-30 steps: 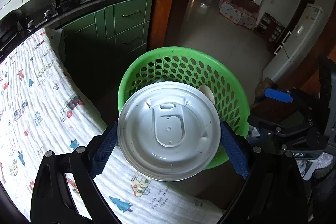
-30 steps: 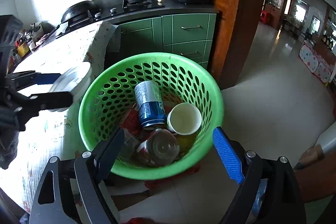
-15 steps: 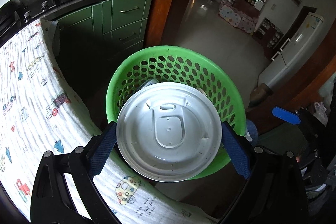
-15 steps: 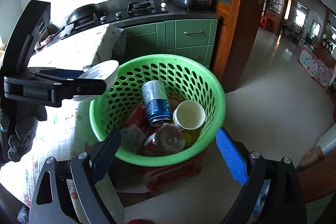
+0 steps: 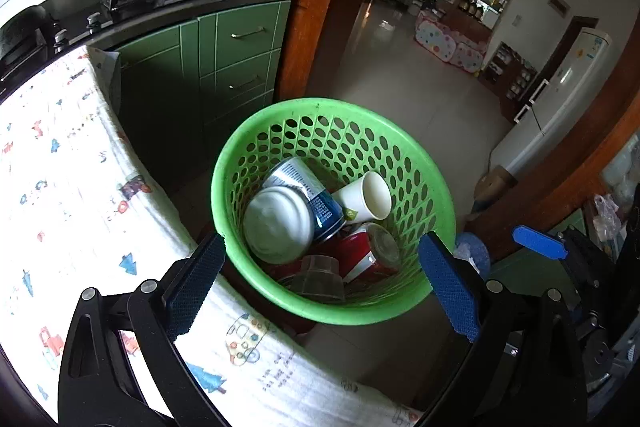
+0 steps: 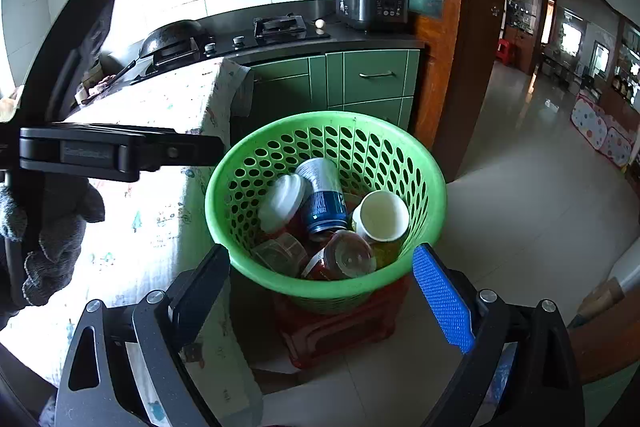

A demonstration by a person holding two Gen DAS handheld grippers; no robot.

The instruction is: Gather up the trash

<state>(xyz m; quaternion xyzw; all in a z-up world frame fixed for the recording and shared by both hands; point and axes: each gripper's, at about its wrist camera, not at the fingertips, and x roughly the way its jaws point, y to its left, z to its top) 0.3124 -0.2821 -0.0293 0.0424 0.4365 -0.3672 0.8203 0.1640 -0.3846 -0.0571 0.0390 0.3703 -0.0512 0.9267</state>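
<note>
Hovering with jaws wide and empty, the left gripper (image 5: pixel 320 279) and right gripper (image 6: pixel 320 291) frame the green basket (image 5: pixel 436 195), white lid (image 5: pixel 278 225) lying inside.

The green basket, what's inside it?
Inside the green basket lie a white lid, a blue can, a paper cup, a red can and a clear cup. Anything beneath that pile is covered.

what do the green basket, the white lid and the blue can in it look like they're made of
Green basket: likely moulded plastic, glossy, with punched round holes.
White lid: probably thin plastic, smooth with moulded rings.
Blue can: seemingly metal, with a printed label and a silvery rim.
</note>
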